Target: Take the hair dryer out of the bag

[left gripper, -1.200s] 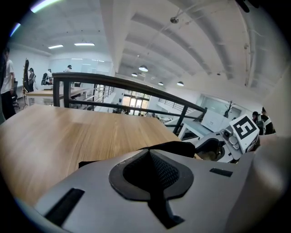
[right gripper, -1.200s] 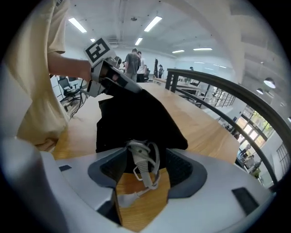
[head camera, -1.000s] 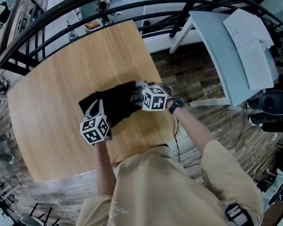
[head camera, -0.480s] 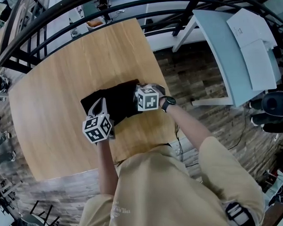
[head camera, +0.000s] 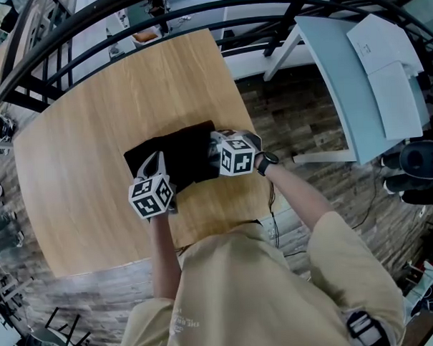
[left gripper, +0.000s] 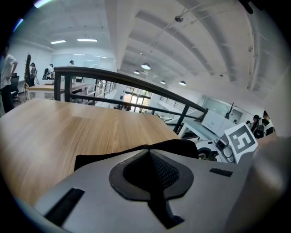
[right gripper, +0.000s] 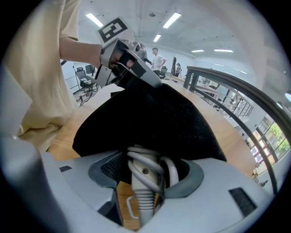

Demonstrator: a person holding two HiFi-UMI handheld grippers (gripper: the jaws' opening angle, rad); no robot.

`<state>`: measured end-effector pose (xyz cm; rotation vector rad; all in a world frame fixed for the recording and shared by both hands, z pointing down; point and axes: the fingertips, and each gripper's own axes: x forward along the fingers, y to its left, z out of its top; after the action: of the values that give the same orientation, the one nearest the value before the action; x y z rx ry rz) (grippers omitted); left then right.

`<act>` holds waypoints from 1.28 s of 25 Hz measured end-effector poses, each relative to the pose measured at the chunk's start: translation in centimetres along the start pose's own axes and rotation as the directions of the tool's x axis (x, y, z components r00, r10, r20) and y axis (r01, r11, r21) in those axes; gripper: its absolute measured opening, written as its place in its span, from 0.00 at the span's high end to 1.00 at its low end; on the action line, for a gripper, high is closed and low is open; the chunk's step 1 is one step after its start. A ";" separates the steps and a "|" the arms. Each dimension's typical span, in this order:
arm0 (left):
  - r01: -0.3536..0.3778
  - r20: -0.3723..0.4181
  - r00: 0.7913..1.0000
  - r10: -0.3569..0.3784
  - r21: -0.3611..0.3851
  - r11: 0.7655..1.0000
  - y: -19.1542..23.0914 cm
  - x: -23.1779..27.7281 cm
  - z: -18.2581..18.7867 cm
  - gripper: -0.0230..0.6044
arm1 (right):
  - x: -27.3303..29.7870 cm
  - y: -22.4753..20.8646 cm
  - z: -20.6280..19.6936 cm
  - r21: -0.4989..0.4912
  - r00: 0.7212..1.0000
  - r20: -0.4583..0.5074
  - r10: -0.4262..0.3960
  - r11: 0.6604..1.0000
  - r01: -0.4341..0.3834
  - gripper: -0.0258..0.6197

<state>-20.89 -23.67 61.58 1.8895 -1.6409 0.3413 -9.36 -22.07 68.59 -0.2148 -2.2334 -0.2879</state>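
We find the bag (head camera: pixel 178 156), black cloth, lying on the desk (head camera: pixel 86 131) close to its right edge, toward the near right corner. The left gripper (left gripper: pixel 152 169) is clenched on the bag's edge, and the cloth rises to a peak at its tips. The right gripper (right gripper: pixel 148 166) is at the bag's mouth, its jaws grasping the grey, cord-wound end of the hair dryer (right gripper: pixel 142 200). The rest of the hair dryer is inside the bag, out of sight.
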 end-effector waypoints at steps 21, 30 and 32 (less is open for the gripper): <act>0.029 -0.010 1.000 -0.029 0.006 1.000 -0.9 0.2 -0.9 0.94 | -12.2 -0.8 -5.0 0.086 0.974 -0.027 -0.226 0.970 0.228 0.59; 0.036 -0.023 0.999 -0.035 0.035 0.999 -1.5 0.0 -1.1 0.94 | -16.5 0.0 -7.8 0.374 0.916 -0.021 -0.400 0.847 0.378 0.59; 0.038 -0.026 0.999 -0.037 0.043 0.998 -1.7 -0.1 -1.1 0.94 | -16.9 0.0 -8.5 0.471 0.888 -0.030 -0.459 0.777 0.418 0.59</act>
<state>-19.01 -22.86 61.96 1.9378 -1.5914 0.3866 7.45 -25.37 60.64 0.5787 -2.3427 0.0252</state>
